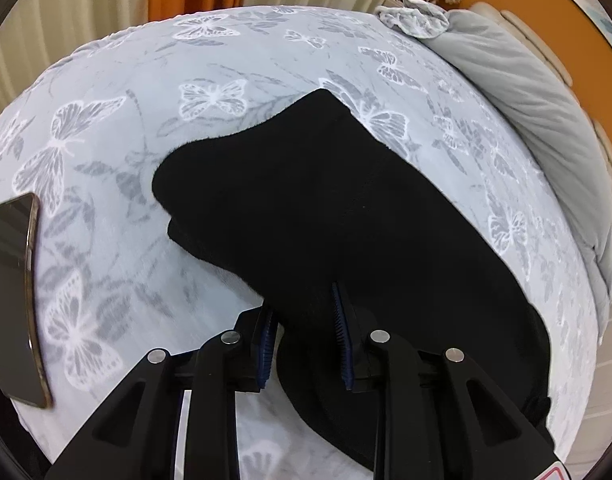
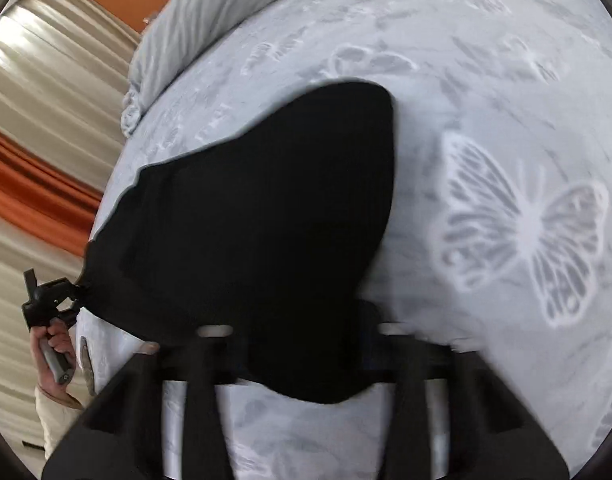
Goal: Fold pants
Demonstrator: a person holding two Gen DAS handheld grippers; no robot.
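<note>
the black pants [image 1: 326, 216] lie part-folded on the butterfly-print bed [image 1: 125, 152], reaching its near edge. the left hand-held gripper [image 1: 306, 344] is clamped on the pants' fabric; the right hand-held gripper [image 2: 306, 356] is blurred and covered by cloth, so i cannot tell its jaws. a phone [image 1: 13, 296] lies by the bed's left edge.

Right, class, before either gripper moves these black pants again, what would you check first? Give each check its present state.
1. Left gripper grips the pants: ok, fabric is bunched between its pads.
2. Right gripper grips the pants: cannot tell, the right wrist view is blurred and fabric hides the pads.
3. Phone is clear of the fold: ok, it lies on the bedspread, apart from the pants.
4. Folded layers line up: not ok, at the far end one layer's edge sits offset from the other.
5. Bare bedspread beyond the pants: ok, it looks flat there.
</note>
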